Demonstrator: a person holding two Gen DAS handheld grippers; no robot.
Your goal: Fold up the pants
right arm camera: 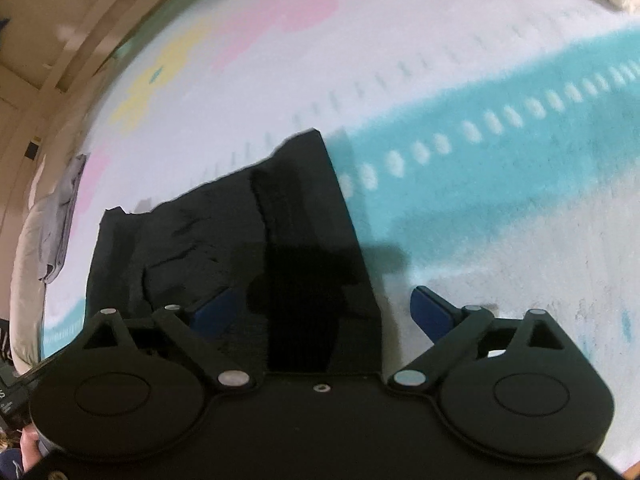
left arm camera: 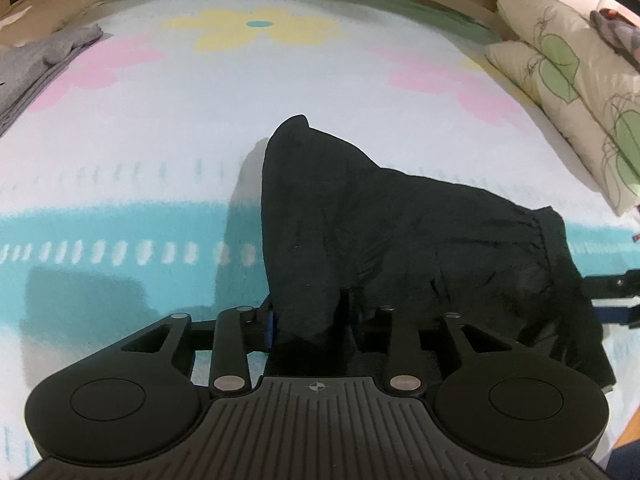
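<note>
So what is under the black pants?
The black fabric pants lie on a flowered blanket with a teal stripe. The left gripper pinches them; anything beneath stays covered.

Your left gripper [left arm camera: 316, 320] is matte black: ribbed housing with a small crosshair mark, round caps, silver pivot pins, blue pads. Your right gripper [right arm camera: 324, 312] matches, smooth housing, blue fingers [right arm camera: 434, 312].

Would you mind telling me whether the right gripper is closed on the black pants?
No, the right gripper stands wide open, its blue fingertips spread apart over an edge of the pants without pinching them.
</note>
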